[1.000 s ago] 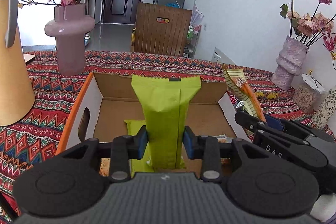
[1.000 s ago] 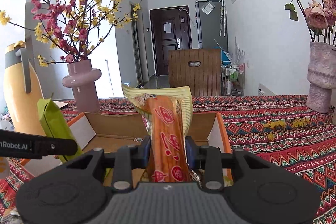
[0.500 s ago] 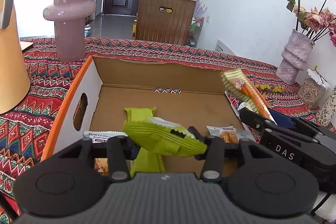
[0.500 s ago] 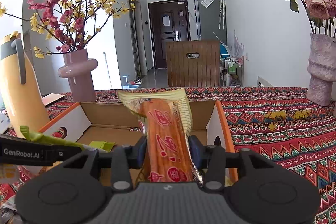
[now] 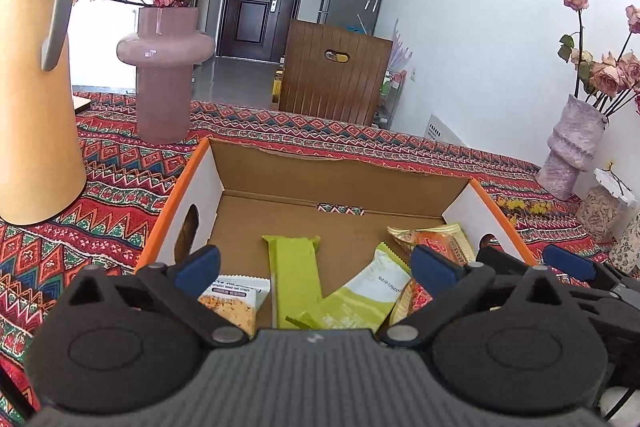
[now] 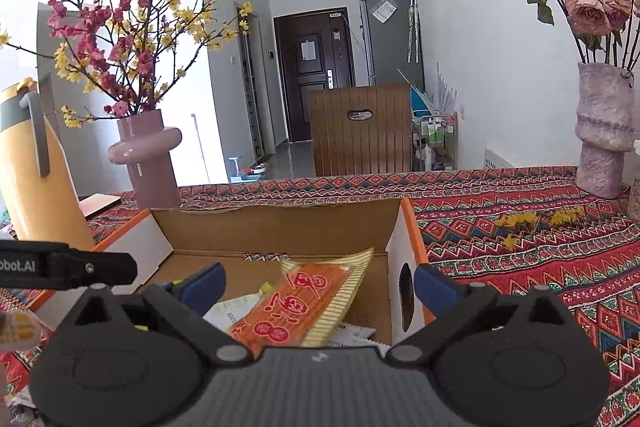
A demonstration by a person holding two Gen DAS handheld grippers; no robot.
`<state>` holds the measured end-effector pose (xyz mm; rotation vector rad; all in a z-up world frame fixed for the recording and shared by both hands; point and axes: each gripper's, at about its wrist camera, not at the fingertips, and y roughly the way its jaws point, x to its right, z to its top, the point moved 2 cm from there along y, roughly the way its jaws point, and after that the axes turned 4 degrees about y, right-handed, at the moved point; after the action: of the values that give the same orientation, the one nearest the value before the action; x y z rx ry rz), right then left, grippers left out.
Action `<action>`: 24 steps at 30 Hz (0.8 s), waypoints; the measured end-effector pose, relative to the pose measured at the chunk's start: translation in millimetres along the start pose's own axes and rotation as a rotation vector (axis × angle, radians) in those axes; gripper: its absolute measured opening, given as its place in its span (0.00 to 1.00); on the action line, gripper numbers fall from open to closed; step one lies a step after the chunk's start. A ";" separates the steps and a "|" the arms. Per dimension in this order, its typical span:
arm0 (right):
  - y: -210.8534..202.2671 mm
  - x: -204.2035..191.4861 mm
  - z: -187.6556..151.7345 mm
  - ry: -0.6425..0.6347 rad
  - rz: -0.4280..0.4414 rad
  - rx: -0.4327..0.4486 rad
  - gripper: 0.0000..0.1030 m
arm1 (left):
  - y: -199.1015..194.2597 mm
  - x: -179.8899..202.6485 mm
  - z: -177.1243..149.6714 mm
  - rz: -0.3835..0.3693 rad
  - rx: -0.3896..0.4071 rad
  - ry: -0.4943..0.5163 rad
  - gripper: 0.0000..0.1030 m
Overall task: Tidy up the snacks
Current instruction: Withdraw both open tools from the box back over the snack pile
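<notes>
Left wrist view, left to right: tan jug with grey handle stands on the bench, which wears a red patterned cloth. Beside it a pink vase with pink and yellow blossom. Centre: open cardboard box, orange rim, white outer walls, brown inside, oval handle cut-outs in the side walls.

Snacks inside the box, all flat on the floor:
- white-topped bar with speckled orange print, near the left wall
- lime green bar, long, plain wrapper with crimped end, pointing to the far wall
- pale green and white packet, tilted, its lower corner overlapping the lime green bar
- orange packet, red print, yellow striped edges, in the right near corner

Left tongs: jaws spread wide, nothing between the blue pads, poised over the near edge of the box.

Right wrist view: the left tongs' black arm enters at far left. Right tongs also stand wide apart and hold nothing. The orange packet lies just ahead of them, slanted, resting partly on the pale packet. Further right, a mottled mauve vase with dried roses; yellow petals scattered on the cloth
</notes>
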<state>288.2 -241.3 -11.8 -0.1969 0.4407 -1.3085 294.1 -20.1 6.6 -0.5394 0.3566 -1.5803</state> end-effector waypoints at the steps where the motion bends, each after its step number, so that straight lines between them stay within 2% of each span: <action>1: -1.6 0.3 1.0 0.002 0.002 0.004 0.99 | -1.5 0.2 0.5 0.002 0.005 0.000 1.00; 12: -43.4 -7.1 19.0 -0.005 0.028 0.074 1.00 | -46.2 7.2 9.6 0.041 0.099 0.024 1.00; 24: -95.2 -10.7 -13.7 0.008 0.012 0.026 1.00 | -88.0 -8.0 -16.9 0.067 0.100 0.041 1.00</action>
<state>196.0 -254.1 14.5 -0.1671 0.4308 -1.3026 211.1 -6.2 38.4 -0.4152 0.3217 -1.5368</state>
